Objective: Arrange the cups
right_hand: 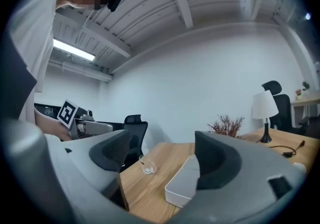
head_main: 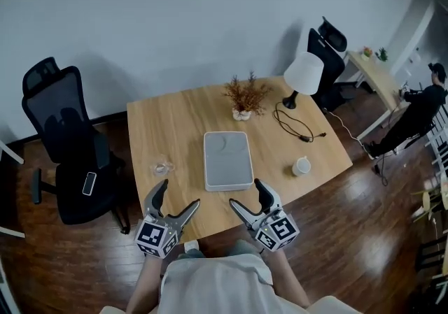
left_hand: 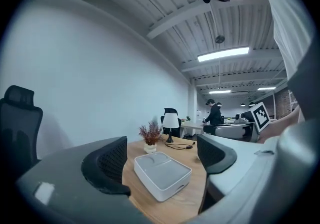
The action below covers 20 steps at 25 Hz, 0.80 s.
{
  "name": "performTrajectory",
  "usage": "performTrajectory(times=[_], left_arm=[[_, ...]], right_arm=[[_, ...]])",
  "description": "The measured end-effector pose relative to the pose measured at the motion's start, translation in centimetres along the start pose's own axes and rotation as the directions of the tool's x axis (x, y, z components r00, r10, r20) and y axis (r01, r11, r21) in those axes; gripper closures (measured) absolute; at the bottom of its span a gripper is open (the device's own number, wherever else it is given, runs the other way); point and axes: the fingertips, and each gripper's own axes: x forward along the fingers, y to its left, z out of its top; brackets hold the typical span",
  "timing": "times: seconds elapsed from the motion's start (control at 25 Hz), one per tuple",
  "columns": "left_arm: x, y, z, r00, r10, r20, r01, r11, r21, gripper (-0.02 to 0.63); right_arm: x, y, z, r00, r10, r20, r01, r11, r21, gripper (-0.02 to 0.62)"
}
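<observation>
Your left claw (head_main: 177, 197) and right claw (head_main: 248, 195) both hover at the near edge of the surface (head_main: 175, 124), jaws apart with nothing between them. The glass cup (head_main: 162, 167) sits left of the tray (head_main: 227, 160) and the white mug (head_main: 302, 166) sits to its right, neither touching the tray. Expect the glass to be light, stiff, slick and breakable. Close gently across its wall, low down, or it may skid or tip. The mug looks heavier and probably glazed, so take it squarely across the body and keep it upright as you lift.
</observation>
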Motion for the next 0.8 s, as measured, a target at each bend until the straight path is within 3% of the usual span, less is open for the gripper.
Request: performTrajectory(times=[0.2,0.36,0.48,0.64,0.8], left_arm=[[2.9,-0.2,-0.1,1.0,-0.022,-0.008,0.022,1.0,0.012,0.186],[5.0,-0.4,0.7,1.0,0.028,0.009,-0.029,0.999,0.019,0.186],[6.5,-1.4,0.8,1.0,0.024,0.001,-0.024,0.999,0.027,0.186],[9.8,-2.8,0.4,1.0,-0.011,-0.015,0.012,1.0,0.018,0.186],[13.6,-5.6,0.2,0.995,-0.099,-0.031,0.1,0.994,0.033,0.186]], right_arm=[[1.9,-2.4,0.0,1.0,-0.006,0.018,0.006,1.0,0.003,0.189],[3.4,-4.4,1.1,0.998,0.043,0.041,-0.039,0.996,-0.081,0.189],[2.9,-6.5,1.7,0.997,0.037,0.062,-0.033,0.997,-0.066,0.189],[-0.1,-10.6,1.0,0.998,-0.025,0.049,0.027,0.998,-0.053,0.189],[-5.7,-16.1,-1.2,0.987,-0.159,0.021,0.159,0.987,-0.021,0.189]])
